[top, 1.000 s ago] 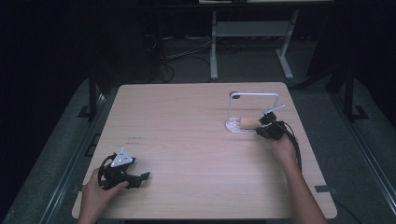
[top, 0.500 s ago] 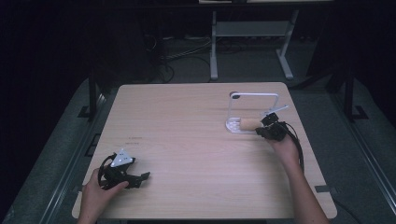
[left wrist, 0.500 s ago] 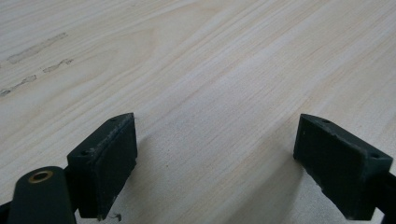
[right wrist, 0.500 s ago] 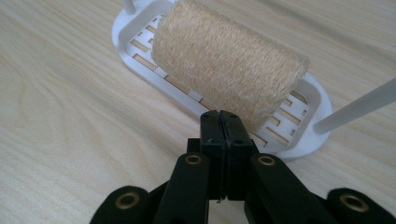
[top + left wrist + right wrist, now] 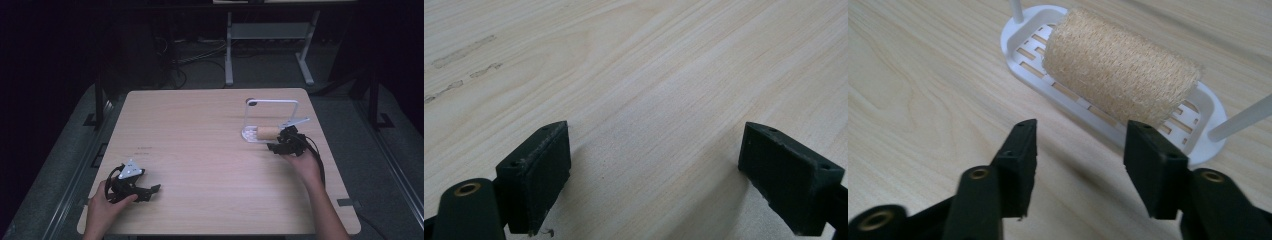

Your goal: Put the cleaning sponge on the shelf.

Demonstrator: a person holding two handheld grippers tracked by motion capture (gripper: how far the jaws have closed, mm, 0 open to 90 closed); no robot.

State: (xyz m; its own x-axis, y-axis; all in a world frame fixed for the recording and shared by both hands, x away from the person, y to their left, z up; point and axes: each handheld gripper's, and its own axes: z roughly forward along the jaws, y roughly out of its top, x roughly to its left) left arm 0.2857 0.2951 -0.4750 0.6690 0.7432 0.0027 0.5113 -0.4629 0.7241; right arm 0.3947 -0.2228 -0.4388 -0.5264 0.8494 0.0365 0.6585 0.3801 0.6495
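A tan loofah roll (image 5: 1120,75) lies on its side in a white slotted tray (image 5: 1034,26) with a thin white frame over it (image 5: 270,102). The same roll (image 5: 267,133) sits in the high view at the right of the wooden table (image 5: 200,130). My right gripper (image 5: 1079,165) stands open just short of the tray, with nothing between its jaws; in the high view it (image 5: 278,146) is right beside the tray's near side. My left gripper (image 5: 654,175) rests open over bare wood at the near left corner (image 5: 148,192).
Metal stand legs (image 5: 229,45) and cables (image 5: 200,55) lie on the dark floor beyond the table's far edge. Faint scuff marks (image 5: 464,52) show on the wood ahead of the left gripper.
The right gripper has pulled back a little from the tray toward the person, leaving the loofah roll lying in it. The left gripper has stayed put.
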